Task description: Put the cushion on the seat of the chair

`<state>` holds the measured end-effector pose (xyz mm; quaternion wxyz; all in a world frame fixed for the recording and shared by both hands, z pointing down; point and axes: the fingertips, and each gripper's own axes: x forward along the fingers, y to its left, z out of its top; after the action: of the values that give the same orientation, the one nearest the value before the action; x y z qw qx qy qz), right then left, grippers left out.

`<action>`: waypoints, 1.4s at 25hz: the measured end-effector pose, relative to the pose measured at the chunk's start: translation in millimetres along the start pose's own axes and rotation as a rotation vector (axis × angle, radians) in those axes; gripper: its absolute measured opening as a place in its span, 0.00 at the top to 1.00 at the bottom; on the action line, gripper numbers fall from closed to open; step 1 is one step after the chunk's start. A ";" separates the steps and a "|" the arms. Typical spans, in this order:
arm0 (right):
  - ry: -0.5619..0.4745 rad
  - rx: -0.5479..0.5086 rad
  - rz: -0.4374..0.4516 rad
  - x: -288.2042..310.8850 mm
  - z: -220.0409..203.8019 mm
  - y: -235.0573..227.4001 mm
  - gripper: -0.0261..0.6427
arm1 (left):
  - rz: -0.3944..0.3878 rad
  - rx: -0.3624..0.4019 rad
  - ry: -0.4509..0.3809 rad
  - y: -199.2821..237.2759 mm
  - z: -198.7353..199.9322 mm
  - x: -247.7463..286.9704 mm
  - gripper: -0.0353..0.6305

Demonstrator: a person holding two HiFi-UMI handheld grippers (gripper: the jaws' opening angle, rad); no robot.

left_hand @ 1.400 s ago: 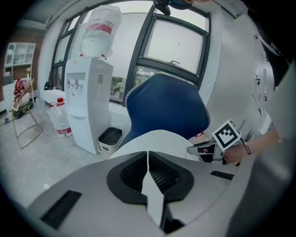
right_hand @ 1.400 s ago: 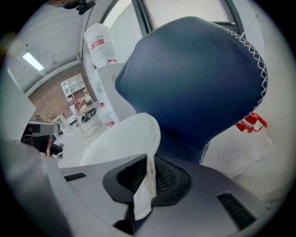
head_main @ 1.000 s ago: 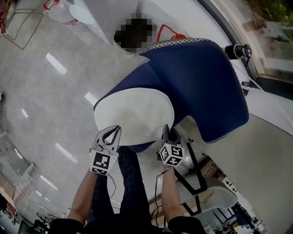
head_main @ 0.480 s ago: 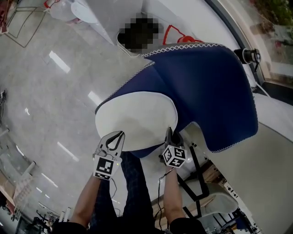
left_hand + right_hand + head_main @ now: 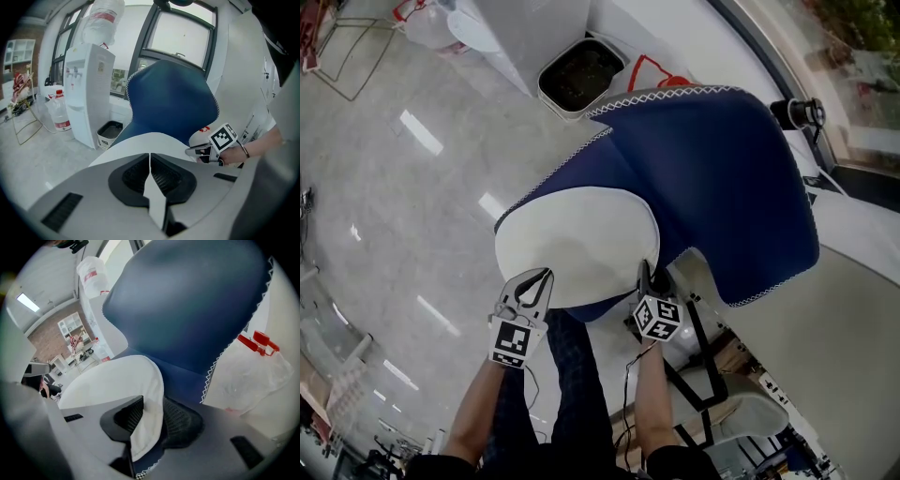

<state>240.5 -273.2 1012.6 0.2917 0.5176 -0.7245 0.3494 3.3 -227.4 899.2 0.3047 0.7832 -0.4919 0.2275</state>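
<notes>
A white oval cushion (image 5: pixel 577 244) lies on the seat of a blue chair (image 5: pixel 712 178), in front of the tall backrest. My left gripper (image 5: pixel 539 277) is at the cushion's front left edge, shut on a thin fold of it (image 5: pixel 150 159). At the front right edge, my right gripper (image 5: pixel 644 270) has its jaws opening. The cushion's rim (image 5: pixel 147 418) still hangs between them, against the left pad, with a gap to the right pad. In the right gripper view the blue backrest (image 5: pixel 187 301) fills the top.
A dark bin (image 5: pixel 579 73) stands on the floor behind the chair, beside a white water dispenser (image 5: pixel 86 93) and a water bottle (image 5: pixel 58 117). A clear bag with red handles (image 5: pixel 248 371) sits right of the chair. The person's legs are below the seat's front.
The cushion and the right gripper have sunk slightly toward the seat. The left gripper has stayed at the front left edge.
</notes>
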 end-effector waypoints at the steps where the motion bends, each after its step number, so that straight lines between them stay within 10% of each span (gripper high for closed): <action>1: -0.001 0.004 -0.006 -1.5 0.2 -2.4 0.77 | 0.001 0.004 -0.001 -0.6 1.0 -1.5 0.91; 35: -0.267 -0.150 0.039 -242.2 127.5 96.1 0.73 | -0.041 0.202 -0.180 -79.0 144.3 -178.9 0.91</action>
<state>212.3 -222.9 728.3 0.2235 0.5221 -0.7908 0.2281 9.5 -189.5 659.2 0.1837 0.8370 -0.4758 0.1984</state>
